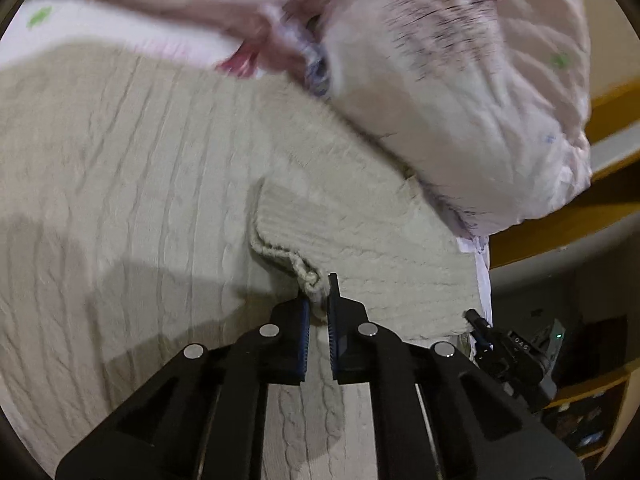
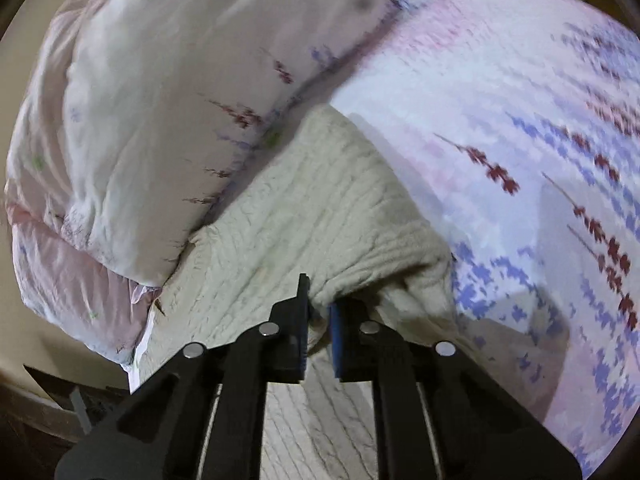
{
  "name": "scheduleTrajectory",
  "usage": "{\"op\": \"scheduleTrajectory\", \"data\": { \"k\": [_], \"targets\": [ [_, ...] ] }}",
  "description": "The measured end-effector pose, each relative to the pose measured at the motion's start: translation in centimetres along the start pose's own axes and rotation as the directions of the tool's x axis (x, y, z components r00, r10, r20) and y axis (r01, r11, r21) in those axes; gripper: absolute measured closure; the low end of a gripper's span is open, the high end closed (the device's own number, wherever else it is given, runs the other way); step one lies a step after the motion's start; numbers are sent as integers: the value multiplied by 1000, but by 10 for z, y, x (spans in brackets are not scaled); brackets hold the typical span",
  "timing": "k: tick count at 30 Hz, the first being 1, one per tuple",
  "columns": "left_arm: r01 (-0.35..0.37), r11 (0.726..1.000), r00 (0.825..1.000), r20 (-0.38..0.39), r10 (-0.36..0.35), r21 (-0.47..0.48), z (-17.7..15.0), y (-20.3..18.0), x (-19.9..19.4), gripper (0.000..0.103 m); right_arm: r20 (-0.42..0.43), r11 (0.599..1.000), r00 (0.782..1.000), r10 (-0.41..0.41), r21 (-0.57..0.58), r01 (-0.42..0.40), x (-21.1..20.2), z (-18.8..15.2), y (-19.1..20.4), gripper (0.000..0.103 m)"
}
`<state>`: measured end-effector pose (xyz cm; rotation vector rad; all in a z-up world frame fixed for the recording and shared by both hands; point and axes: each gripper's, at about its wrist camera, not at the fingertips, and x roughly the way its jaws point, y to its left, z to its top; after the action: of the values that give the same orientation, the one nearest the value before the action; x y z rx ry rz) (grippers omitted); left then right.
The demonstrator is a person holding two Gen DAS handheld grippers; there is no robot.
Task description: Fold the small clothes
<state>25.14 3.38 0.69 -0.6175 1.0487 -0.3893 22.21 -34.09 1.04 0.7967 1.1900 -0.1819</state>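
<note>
Your left gripper (image 1: 318, 300) is clamped on the rolled edge of the cream cable-knit sweater (image 1: 140, 160), with the knit bunched between its blue pads. Your right gripper (image 2: 319, 308) is closed too, pinching a ribbed edge of the same sweater (image 2: 312, 208) (a cuff or hem, I cannot tell which). The sweater lies spread on the bed, its far side tucked against the flowered duvet (image 2: 140, 100) and lying over the printed sheet (image 2: 500, 100).

Both grips look shallow, near the very edge, so I would lift slowly and watch that the knit does not slide out. Raise the two edges together and level, so the fold line stays straight across the body. Carry them over in one arc and lay them down flat before you let go; thick knit tends to spring back if dropped. Keep clear of the duvet, since the sweater's far edge touches it and could drag it along.

From the left wrist view, the other gripper (image 1: 516, 348) shows at the bed's corner; small marks on it are too blurred to read. No brand or label shows on the sweater.
</note>
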Motion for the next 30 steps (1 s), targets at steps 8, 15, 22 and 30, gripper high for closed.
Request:
{"op": "scheduleTrajectory", "data": {
  "k": [8, 15, 22, 30],
  "targets": [
    [-118, 993, 991, 70, 116, 26, 9, 22, -24, 96, -64, 990, 997, -54, -135, 45, 17, -27, 25, 95],
    [-164, 986, 986, 38, 163, 30, 0, 25, -14, 94, -30, 974, 990, -137, -189, 129, -8, -38, 35, 72],
    [-128, 991, 985, 117, 124, 27, -11, 30, -59, 61, -89, 902, 993, -79, -431, 33, 8, -58, 103, 60],
    [-188, 979, 942, 270, 202, -75, -35, 88, -156, 45, -174, 798, 963, -207, -600, 63, 74, -98, 149, 59]
  ]
}}
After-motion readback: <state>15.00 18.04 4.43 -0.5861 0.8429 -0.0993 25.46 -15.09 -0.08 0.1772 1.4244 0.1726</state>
